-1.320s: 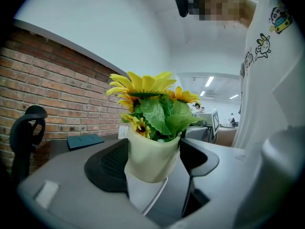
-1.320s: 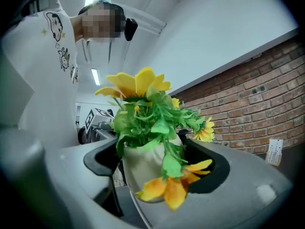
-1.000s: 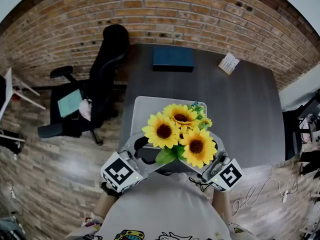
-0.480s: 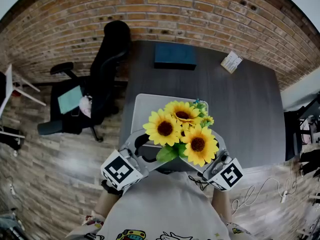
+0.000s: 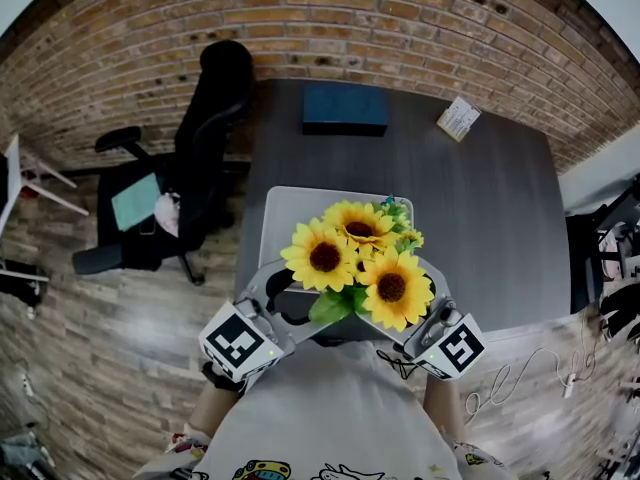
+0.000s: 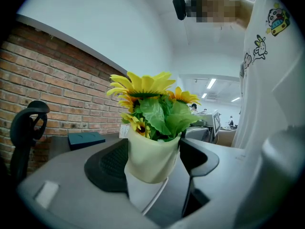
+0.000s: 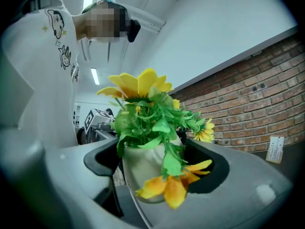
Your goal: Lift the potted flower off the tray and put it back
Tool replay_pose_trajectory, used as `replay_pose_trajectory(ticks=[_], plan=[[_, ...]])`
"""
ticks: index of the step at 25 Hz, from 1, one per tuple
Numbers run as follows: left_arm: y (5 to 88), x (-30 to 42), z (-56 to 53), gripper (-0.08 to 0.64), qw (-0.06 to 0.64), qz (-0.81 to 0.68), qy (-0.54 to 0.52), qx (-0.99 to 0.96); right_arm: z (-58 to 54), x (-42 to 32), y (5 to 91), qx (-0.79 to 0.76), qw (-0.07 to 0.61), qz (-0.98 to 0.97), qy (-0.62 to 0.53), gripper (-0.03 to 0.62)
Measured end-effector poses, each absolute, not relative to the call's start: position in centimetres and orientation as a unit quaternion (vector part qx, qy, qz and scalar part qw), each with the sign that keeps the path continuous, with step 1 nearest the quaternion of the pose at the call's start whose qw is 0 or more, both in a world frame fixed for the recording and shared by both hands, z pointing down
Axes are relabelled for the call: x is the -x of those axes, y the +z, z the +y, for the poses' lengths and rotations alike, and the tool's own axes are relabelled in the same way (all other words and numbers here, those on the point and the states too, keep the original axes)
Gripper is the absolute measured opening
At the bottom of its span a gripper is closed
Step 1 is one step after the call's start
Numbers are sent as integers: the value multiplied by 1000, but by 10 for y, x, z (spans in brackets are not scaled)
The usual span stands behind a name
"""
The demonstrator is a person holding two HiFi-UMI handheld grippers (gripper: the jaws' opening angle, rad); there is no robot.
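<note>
Both have it: left gripper [image 5: 295,303] and right gripper [image 5: 405,303] stand wide, each clamped on the pot [image 6: 150,156] from opposite sides, over the tray's [image 5: 300,208] near edge. It looks just raised, so this is the lift. Next, lower it level and release both grips together.

pot [image 6: 150,159]: smooth matt cream, ceramic-looking | sunflowers [image 5: 325,258]: artificial, cloth-like petals, plastic-looking leaves | tray [image 5: 300,213]: smooth pale grey, matt | surface [image 5: 480,218]: dark matt wood grain | left tongs [image 6: 153,151]: matt grey plastic, black textured pads [image 6: 107,166] | wall [image 5: 330,8]: rough brick | floor [image 5: 130,328]: wood planks, slight sheen
</note>
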State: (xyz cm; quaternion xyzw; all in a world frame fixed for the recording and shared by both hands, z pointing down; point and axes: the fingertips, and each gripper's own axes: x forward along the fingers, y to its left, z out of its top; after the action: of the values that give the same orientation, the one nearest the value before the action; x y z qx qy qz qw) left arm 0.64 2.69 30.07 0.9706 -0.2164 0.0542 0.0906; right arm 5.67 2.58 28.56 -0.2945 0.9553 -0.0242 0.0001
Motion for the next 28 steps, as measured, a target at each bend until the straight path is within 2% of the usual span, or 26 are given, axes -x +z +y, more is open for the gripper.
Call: replay_pose_trajectory(ticks=[15,28], plan=[[302,-2,24,357,92,-210,52,-972,23,-52,288,299,-5,954,-29,409],[307,10,4,357,121,-218,52,-967,3,-40,291,292,-9,956,-35,407]])
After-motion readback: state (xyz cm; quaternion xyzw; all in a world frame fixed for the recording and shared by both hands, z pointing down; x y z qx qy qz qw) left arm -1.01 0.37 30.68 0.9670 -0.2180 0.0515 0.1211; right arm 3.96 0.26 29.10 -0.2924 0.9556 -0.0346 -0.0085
